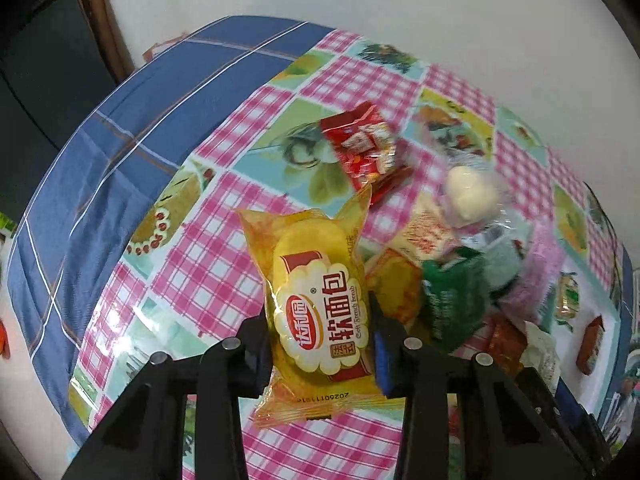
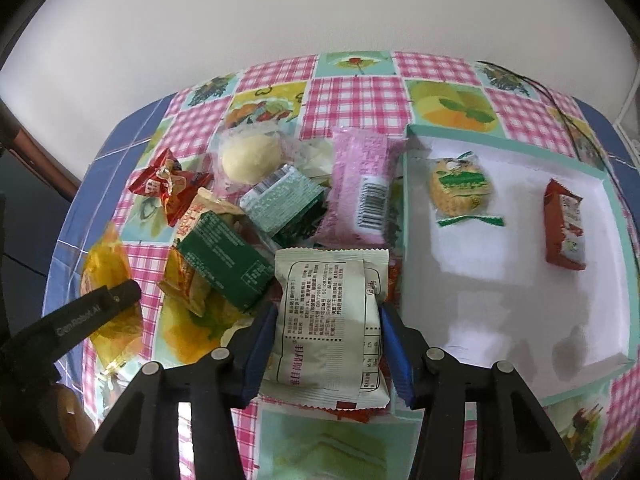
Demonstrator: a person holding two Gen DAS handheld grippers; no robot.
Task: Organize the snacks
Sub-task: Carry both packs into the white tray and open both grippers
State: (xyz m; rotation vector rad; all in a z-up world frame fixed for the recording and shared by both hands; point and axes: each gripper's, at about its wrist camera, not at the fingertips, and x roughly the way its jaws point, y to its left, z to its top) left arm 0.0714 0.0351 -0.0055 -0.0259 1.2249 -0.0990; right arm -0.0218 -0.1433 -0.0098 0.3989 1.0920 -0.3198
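Partly hidden: red packet (image 2: 352, 405); blurred pile (image 1: 472, 240).

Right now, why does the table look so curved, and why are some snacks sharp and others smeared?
Both views: fisheye lenses bulge the tablecloth and darken the corners. Left wrist view: the yellow bread packet is sharp, the red packet and round bun behind are blurred. Right wrist view: mostly sharp; soft shadows fall inside the white box.

A home, by the look of it. The worktop (image 2: 360, 92) wears a pink gingham oilcloth with fruit pictures. Wrapped snacks (image 2: 352, 184) lie heaped by a plain white wall (image 2: 280, 12).
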